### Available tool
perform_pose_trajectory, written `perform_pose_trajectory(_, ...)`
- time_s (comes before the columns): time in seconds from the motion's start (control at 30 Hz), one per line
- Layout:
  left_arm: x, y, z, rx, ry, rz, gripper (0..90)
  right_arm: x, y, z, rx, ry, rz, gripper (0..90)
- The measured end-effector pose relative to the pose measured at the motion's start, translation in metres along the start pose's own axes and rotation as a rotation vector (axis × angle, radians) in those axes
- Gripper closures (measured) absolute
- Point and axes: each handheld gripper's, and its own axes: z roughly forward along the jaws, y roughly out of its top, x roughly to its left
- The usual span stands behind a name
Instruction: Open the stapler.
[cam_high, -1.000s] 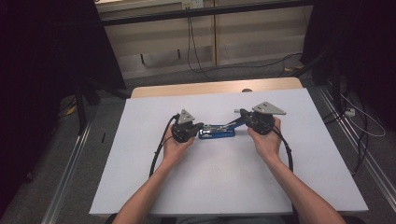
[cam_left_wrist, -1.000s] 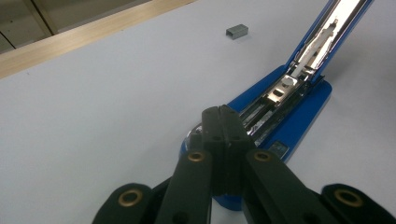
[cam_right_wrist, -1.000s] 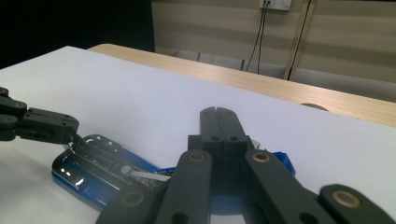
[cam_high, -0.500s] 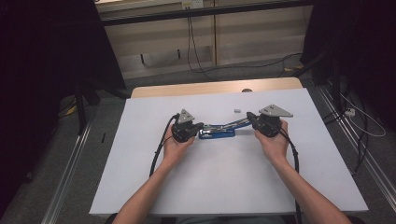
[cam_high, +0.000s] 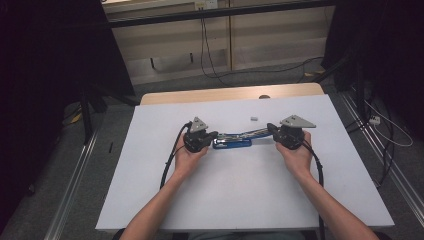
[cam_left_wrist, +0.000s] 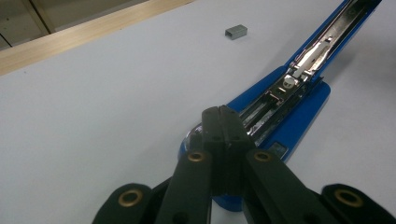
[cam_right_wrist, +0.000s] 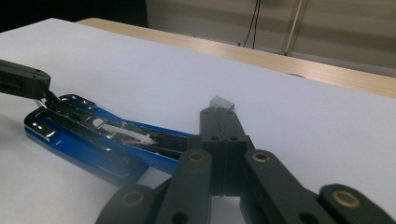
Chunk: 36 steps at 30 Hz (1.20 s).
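Note:
A blue stapler (cam_high: 232, 143) lies opened out on the white table, its metal staple channel (cam_left_wrist: 308, 51) exposed and its upper arm (cam_high: 250, 133) stretching right. My left gripper (cam_high: 212, 136) is shut, with its tips (cam_left_wrist: 223, 114) resting on the stapler's hinge end and nothing between the jaws. My right gripper (cam_high: 271, 130) is shut and empty, its tips (cam_right_wrist: 217, 114) just beside the far end of the stapler's arm (cam_right_wrist: 140, 135). A small grey block of staples (cam_high: 253, 119) lies loose on the table, just beyond the right gripper's tips (cam_right_wrist: 222, 102).
The white table top (cam_high: 240, 195) has a wooden strip (cam_high: 225, 94) along its far edge. Cables (cam_high: 167, 165) trail from both grippers toward the person. Dark stands and floor cables surround the table.
My right gripper has shifted a little to the right and lower, near the end of the stapler's arm. The left gripper has stayed on the stapler's hinge end.

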Motion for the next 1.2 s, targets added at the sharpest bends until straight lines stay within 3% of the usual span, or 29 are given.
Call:
perform_pose_trajectory(0.33, 0.0003, -0.0001, 0.0000, -0.001, -0.002, -0.001, 90.0, 0.0011, -0.0060, 0.0045, 0.041, 0.005, -0.011, 90.0)
perform_pose_trajectory(0.83, -0.0006, 0.0035, -0.0022, -0.011, 0.004, 0.013, 90.0, 0.0003, -0.0072, 0.0048, 0.044, 0.011, -0.010, 90.0)
perform_pose_trajectory(0.9, 0.0000, 0.0039, -0.0030, -0.017, -0.007, -0.002, 90.0, -0.0003, -0.0080, 0.0051, 0.039, 0.015, -0.001, 90.0)
perform_pose_trajectory(1.13, -0.0010, 0.0048, -0.0042, -0.024, -0.002, 0.000, 89.8, -0.0001, -0.0078, 0.0059, 0.042, 0.033, 0.001, 90.0)
perform_pose_trajectory(1.2, -0.0033, 0.0056, -0.0049, -0.026, 0.009, -0.013, 85.9, -0.0012, -0.0080, 0.0056, 0.037, 0.041, 0.009, 90.0)
